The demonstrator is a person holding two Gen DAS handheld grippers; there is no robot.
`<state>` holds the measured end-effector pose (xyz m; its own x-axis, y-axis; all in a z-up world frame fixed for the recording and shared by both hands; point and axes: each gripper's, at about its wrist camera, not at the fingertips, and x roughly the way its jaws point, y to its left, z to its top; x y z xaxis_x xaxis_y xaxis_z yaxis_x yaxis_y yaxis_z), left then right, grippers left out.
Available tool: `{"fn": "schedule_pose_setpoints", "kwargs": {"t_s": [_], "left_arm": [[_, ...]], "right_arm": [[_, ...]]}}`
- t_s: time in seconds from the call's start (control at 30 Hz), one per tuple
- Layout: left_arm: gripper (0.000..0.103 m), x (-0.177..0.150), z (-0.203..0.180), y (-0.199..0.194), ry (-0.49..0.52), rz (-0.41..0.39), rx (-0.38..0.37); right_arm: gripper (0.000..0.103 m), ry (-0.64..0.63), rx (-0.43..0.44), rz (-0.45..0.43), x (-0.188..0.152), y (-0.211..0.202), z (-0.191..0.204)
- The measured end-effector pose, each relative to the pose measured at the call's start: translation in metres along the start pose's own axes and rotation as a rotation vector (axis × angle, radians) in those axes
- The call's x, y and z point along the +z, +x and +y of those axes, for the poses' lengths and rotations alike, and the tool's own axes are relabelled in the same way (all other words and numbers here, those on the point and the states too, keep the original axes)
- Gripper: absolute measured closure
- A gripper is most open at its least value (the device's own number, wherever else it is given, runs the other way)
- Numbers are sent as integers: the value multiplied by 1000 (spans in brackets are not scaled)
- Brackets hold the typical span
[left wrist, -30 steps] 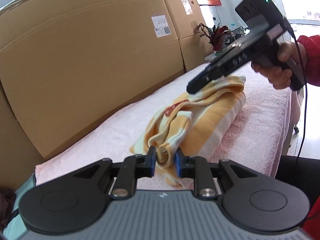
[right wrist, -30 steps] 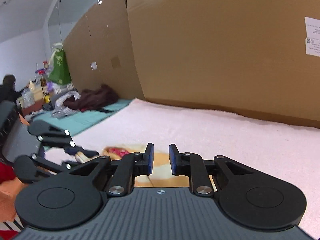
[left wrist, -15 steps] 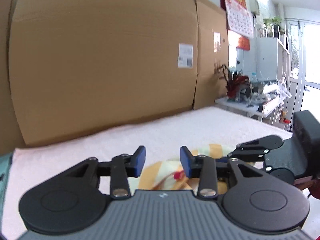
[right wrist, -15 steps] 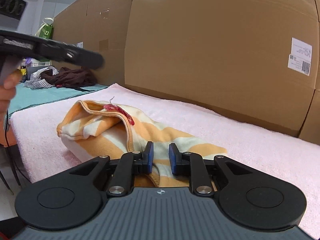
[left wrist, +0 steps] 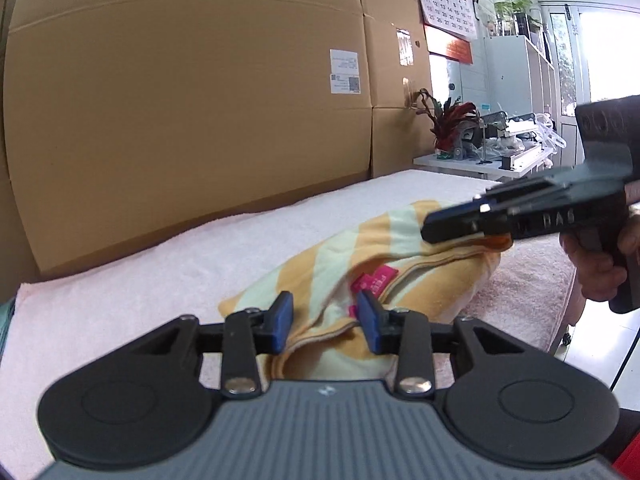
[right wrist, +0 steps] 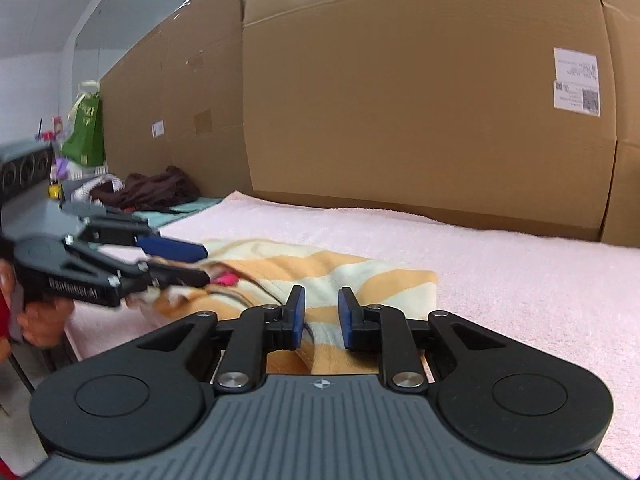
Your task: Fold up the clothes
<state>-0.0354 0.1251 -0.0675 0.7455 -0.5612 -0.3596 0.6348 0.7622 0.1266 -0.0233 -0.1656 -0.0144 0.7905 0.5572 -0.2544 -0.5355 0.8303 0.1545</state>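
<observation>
Left wrist view: left tongs [left wrist: 325,322] spread apart, empty, over the near edge of a folded orange-and-cream striped garment [left wrist: 360,256]. Right tongs [right wrist: 321,317] parted, empty, above its other end. Garment lies on pink-towelled bench [right wrist: 520,280]; cardboard boxes [left wrist: 180,100] behind.

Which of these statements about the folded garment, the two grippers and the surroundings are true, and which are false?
1. The garment has orange and cream stripes. True.
2. The garment lies on a green towel. False: it lies on a pink towel.
3. The left gripper has its fingers apart. True.
4. The right gripper is shut on a pink tag. False: its fingers stand apart, and the pink tag lies on the garment nearer the left gripper.
5. Cardboard boxes stand behind the towel. True.
</observation>
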Motion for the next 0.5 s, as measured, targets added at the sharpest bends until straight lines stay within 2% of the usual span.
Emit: {"fn": "schedule_pose_setpoints", "kwargs": {"t_s": [0.03,0.1,0.23,0.33,0.47,0.5], "left_arm": [[66,0,-1,-1,8,-3,-1],[66,-1,1,-2,5,-2,-12],[65,-6,5,-5,-4,0,-20],[65,-5,4,-7,-12,2,-19],[65,14,4,-17,-57,-28,-18],[59,17,2,-15,-76,-31,-9]], "right_arm": [[83,28,-20,-26,7,-1,1],[80,36,-86,-17,14,7,6],[80,12,-169,122,0,34,8],[80,-26,-183,101,-20,26,8],[80,-6,-207,97,-17,19,8],[79,-21,-221,96,-14,18,10]]}}
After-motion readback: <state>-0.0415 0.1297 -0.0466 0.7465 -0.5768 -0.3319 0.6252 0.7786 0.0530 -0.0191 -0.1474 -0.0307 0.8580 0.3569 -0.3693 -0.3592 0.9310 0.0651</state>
